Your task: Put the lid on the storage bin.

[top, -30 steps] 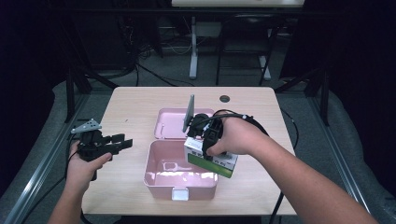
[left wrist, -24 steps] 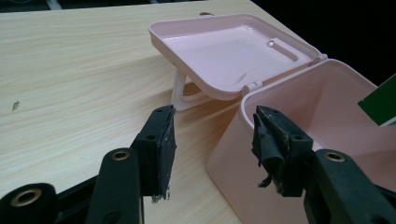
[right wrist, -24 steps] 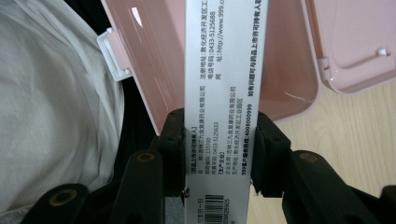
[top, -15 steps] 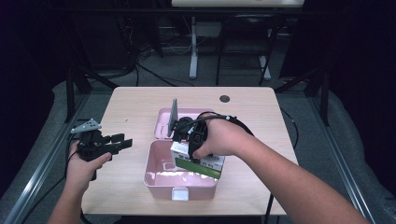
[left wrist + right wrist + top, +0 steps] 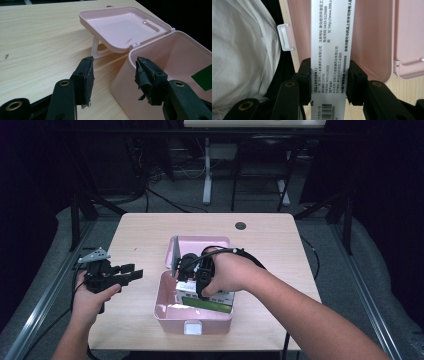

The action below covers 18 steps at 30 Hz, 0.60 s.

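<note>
High view had the right tool (image 5: 192, 270) largely buried under the hand, lowered into the open pink box (image 5: 165, 307); its jaws clamped a white and green carton (image 5: 207, 301), whose lower part sat inside the box, cut off by the front wall. Right gripper view showed the pads pressing both carton sides. Left tool (image 5: 131, 273) hovered half open and empty beside the box over the pale wood surface (image 5: 270, 245); the room beyond was dark, with cables barely legible
</note>
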Motion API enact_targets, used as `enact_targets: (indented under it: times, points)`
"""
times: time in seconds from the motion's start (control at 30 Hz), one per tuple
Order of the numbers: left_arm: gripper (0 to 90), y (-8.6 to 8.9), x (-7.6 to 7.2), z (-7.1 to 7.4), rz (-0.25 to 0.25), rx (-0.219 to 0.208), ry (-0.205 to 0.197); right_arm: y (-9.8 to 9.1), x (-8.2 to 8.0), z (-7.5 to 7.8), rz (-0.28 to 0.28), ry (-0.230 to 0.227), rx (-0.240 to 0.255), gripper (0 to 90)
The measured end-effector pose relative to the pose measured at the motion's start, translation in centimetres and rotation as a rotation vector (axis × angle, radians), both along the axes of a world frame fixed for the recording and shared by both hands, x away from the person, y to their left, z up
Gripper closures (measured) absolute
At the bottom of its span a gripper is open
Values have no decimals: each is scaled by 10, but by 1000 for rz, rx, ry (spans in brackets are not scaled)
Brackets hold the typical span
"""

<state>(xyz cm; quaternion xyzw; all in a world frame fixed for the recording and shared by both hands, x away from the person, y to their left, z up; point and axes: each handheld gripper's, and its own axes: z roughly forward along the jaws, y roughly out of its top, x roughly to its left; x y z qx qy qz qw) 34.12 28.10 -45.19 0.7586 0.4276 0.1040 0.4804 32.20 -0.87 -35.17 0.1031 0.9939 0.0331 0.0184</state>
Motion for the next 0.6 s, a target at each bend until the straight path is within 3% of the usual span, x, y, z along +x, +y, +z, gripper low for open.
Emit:
enact_targets:
  times: [0.23, 0.37, 0.6]
  points:
    - [487, -1, 0, 0, 0, 0, 1, 2, -4, -4, 46, 24, 19, 614]
    - [487, 0, 0, -1, -2, 3, 1, 4, -6, -9, 67, 27, -3, 614]
    - [487, 0, 1, -1, -6, 2, 7, 3, -6, -18, 70, 41, -5, 614]
